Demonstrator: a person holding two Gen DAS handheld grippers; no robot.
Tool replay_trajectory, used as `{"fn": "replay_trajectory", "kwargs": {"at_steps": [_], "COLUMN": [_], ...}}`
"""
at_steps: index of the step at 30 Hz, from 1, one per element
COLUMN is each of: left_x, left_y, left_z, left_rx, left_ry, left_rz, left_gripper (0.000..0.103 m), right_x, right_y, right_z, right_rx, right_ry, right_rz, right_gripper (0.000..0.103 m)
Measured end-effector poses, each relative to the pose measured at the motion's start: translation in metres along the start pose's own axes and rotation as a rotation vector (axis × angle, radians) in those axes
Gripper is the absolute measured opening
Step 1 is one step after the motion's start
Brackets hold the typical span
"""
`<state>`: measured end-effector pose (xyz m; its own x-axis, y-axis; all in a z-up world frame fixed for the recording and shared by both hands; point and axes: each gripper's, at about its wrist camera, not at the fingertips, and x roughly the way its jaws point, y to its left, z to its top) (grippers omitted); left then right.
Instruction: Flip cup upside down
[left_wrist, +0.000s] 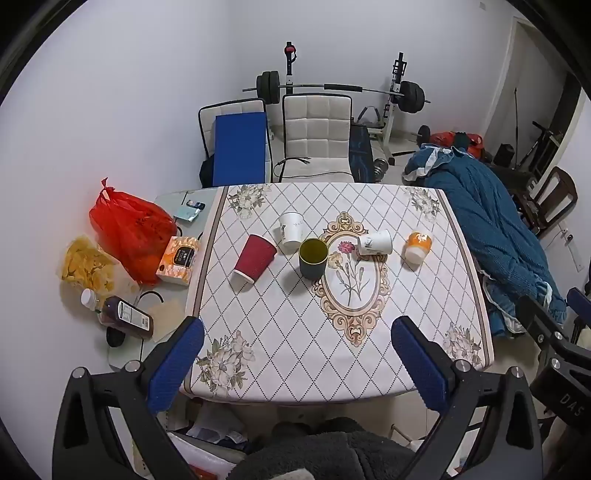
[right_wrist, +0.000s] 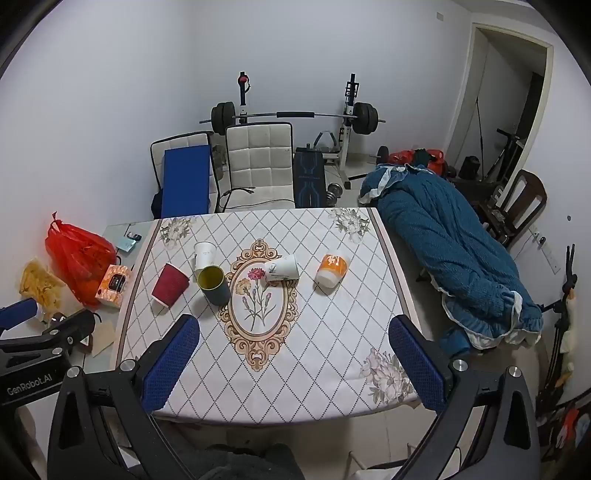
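Both tongs (left_wrist: 297, 354) (right_wrist: 293, 354) gape empty; white cup (left_wrist: 291, 228) partly hides behind green cup (left_wrist: 313, 257).

- Even, cool indoor light fills both views; the white walls (left_wrist: 147, 92) look faintly bluish.
- Cups on the table (right_wrist: 314, 369) throw only short, soft shadows toward the lower left.
- No strong glare.
- Heavy fisheye bend curves the doorway (right_wrist: 517, 92); the corners fall to black.
- The centre is sharp, softening near the edges.
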<state>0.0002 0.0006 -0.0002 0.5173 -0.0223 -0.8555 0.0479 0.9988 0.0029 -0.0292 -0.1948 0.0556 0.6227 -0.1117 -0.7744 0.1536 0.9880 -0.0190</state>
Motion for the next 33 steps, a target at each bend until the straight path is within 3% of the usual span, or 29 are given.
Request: {"fn": "replay_trajectory", "kwargs": {"at_steps": [33], "left_x": [-0.003], "left_y": [-0.0049], "left_z": [0.0015], "left_rx": [-0.006], "left_ry": [-0.034], "left_rz": [0.011], "left_gripper": [0.103], "right_x": [0.0029], "right_y": [-0.0043], "right_z": [0.0018], "right_rx": [-0.011], "right_ry": [0.009], "right_rz": [0.024], "right_gripper": [0.103]}}
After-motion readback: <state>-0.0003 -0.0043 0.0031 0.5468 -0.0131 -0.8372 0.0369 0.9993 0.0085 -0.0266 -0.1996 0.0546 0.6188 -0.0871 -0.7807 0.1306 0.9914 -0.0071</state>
